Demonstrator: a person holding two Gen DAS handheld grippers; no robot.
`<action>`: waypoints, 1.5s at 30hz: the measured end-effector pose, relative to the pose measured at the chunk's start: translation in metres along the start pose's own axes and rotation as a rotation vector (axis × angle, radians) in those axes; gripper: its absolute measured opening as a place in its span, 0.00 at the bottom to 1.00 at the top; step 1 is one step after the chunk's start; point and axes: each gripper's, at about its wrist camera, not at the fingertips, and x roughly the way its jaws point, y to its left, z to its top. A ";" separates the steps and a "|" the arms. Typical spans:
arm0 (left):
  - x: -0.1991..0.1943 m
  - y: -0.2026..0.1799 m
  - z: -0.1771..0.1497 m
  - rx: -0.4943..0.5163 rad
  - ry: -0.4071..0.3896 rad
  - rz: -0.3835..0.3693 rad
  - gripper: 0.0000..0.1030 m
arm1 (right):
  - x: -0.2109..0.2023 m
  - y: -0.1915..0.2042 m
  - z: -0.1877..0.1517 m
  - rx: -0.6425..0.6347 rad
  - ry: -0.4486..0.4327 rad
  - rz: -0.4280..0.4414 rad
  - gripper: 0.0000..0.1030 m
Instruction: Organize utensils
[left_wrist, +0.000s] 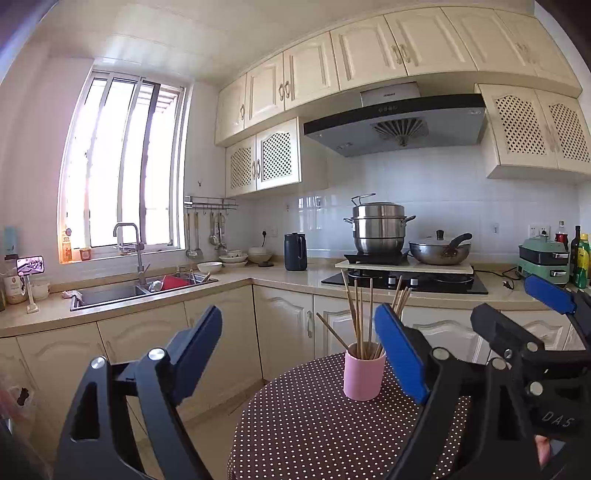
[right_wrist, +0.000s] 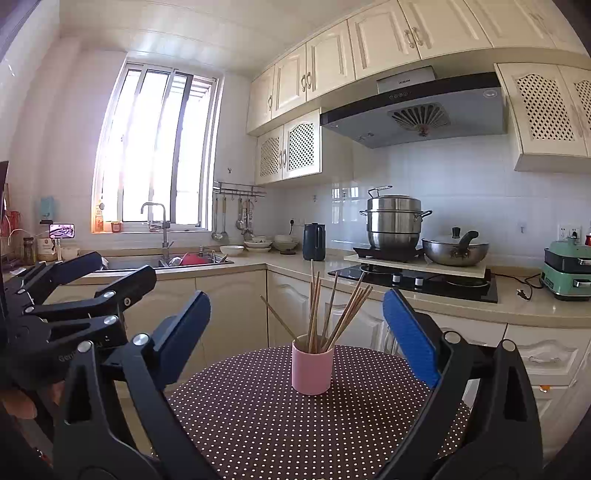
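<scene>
One pink cylindrical cup stands upright on the round, brown white-dotted worktop, toward its far edge. Roughly ten thin wooden chopsticks fan out of the cup, though overlap blurs the count. Two tools face the cup: left tool and right tool, both spread wide with nothing gripped. Bare dotted cloth surrounds the cup.

A home kitchen: sink, hob, range hood, cabinets.
</scene>
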 end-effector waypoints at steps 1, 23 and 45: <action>-0.002 0.000 0.001 0.000 -0.003 0.000 0.81 | -0.001 0.001 0.000 0.003 -0.003 0.003 0.90; -0.017 0.002 0.005 -0.008 -0.041 0.021 0.84 | -0.016 0.009 0.006 -0.004 -0.039 -0.004 0.93; -0.017 0.001 0.002 -0.003 -0.052 0.027 0.84 | -0.016 0.008 0.003 0.007 -0.041 0.000 0.93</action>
